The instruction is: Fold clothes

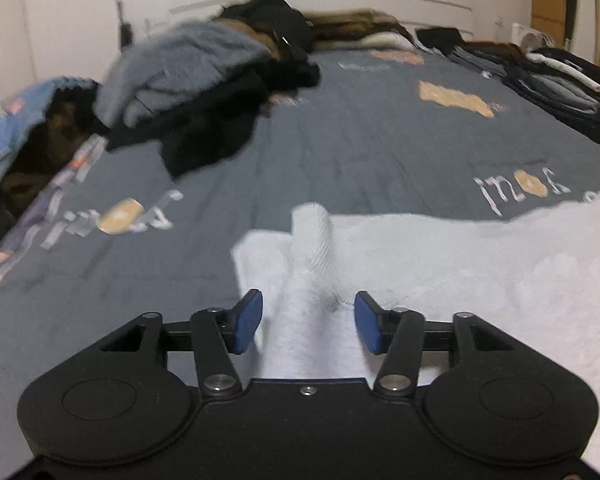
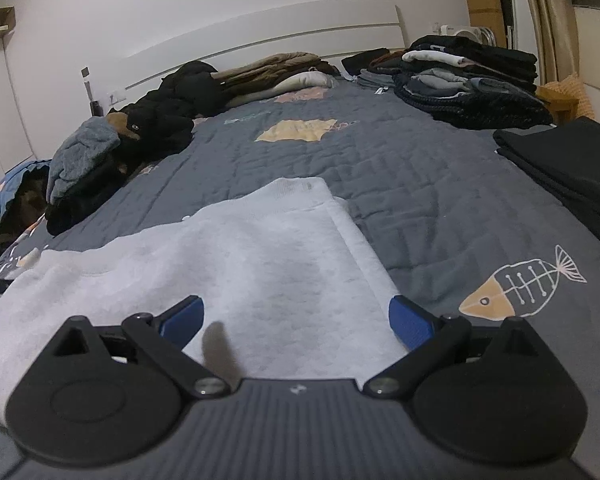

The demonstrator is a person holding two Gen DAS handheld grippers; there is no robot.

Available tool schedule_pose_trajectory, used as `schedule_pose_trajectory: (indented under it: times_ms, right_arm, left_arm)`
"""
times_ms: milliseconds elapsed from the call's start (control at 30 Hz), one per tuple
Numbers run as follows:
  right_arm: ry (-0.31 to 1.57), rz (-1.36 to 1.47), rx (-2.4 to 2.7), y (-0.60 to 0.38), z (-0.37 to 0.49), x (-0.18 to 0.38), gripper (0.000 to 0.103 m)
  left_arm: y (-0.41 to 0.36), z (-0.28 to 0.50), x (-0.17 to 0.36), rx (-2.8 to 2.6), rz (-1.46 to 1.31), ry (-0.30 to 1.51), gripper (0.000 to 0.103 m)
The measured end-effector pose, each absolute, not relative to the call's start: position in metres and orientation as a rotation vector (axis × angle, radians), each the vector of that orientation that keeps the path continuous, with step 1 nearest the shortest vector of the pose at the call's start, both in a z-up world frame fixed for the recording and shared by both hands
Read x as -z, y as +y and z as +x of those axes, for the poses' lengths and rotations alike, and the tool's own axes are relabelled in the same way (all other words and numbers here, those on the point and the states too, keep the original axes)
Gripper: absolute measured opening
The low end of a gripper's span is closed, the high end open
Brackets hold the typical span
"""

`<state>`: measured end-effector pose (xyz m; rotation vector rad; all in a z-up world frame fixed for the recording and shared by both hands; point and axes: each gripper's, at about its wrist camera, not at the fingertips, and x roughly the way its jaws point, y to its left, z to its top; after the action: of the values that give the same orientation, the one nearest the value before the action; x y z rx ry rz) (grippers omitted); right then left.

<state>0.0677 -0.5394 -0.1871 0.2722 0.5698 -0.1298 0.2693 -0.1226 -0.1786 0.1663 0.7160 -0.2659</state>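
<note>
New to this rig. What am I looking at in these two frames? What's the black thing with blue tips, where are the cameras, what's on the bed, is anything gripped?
No robot arm here: a person holds a two-finger tool in each hand, and each tool carries a fisheye camera looking forward along its blue-padded fingers. One picture comes from the left tool, the other from the right tool.

Both hang over a bed with a grey quilt. A white sweatshirt lies flat on it. In the left view its ribbed sleeve cuff runs up between the open pads, which do not pinch it. The right tool is also open, above the sweatshirt, holding nothing.

An unfolded pile of dark and grey clothes lies on the left, with folded stacks at the far right.
</note>
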Motion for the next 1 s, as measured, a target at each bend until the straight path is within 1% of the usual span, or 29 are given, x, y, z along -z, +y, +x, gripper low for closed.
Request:
schedule_pose_trajectory:
  times_ms: [33,67,133,267,333,367,433,467,500,533,567,633,700,733,767,800,900,967,1000]
  right_arm:
    - [0.572,0.271,0.127,-0.539,0.068,0.187,0.099]
    - [0.573,0.269,0.123,-0.538,0.069,0.187,0.099]
    - [0.573,0.276,0.115,-0.538,0.068,0.187,0.099]
    - [0.57,0.291,0.098,-0.537,0.068,0.185,0.099]
    - [0.561,0.3,0.089,-0.537,0.066,0.183,0.099]
    - [0.557,0.304,0.085,-0.537,0.066,0.182,0.099]
    - [0.552,0.307,0.08,-0.537,0.065,0.181,0.099]
    - [0.551,0.306,0.08,-0.537,0.064,0.181,0.099]
    - [0.553,0.304,0.081,-0.537,0.064,0.181,0.099]
    - [0.555,0.302,0.082,-0.537,0.065,0.181,0.099]
    - [0.558,0.301,0.082,-0.537,0.064,0.181,0.099]
    - [0.559,0.302,0.081,-0.538,0.065,0.181,0.099]
    - [0.557,0.311,0.08,-0.54,0.066,0.179,0.099]
    - [0.556,0.313,0.08,-0.541,0.068,0.178,0.099]
    - [0.554,0.315,0.081,-0.542,0.069,0.178,0.099]
    - [0.556,0.312,0.078,-0.542,0.071,0.177,0.099]
    - [0.554,0.304,0.069,-0.539,0.074,0.176,0.099]
    - [0.549,0.298,0.052,-0.536,0.074,0.174,0.099]
    - [0.547,0.295,0.044,-0.534,0.073,0.173,0.099]
  left_arm:
    - [-0.122,0.269,0.18,0.281,0.166,0.713,0.011]
    - [-0.121,0.268,0.181,0.296,0.166,0.71,0.006]
    - [-0.113,0.267,0.175,0.3,0.13,0.676,0.005]
    - [-0.078,0.266,0.146,0.257,-0.044,0.556,0.005]
    - [-0.076,0.265,0.14,0.232,-0.046,0.515,0.005]
    - [-0.079,0.268,0.141,0.222,-0.037,0.518,0.005]
    - [-0.087,0.279,0.155,0.213,-0.015,0.587,0.006]
    - [-0.094,0.284,0.166,0.208,0.012,0.623,0.008]
    - [-0.102,0.288,0.176,0.203,0.038,0.658,0.014]
    - [-0.109,0.291,0.185,0.189,0.077,0.681,0.024]
    - [-0.116,0.29,0.189,0.169,0.122,0.681,0.027]
    - [-0.117,0.284,0.184,0.164,0.13,0.678,0.031]
    - [-0.104,0.273,0.171,0.159,0.067,0.661,0.033]
    - [-0.098,0.268,0.165,0.154,0.039,0.651,0.036]
    - [-0.094,0.262,0.158,0.148,0.022,0.639,0.042]
    - [-0.091,0.254,0.152,0.148,0.013,0.626,0.044]
    - [-0.097,0.233,0.139,0.208,0.011,0.612,0.045]
    - [-0.109,0.217,0.136,0.256,0.016,0.616,0.054]
    - [-0.115,0.208,0.134,0.279,0.016,0.618,0.054]
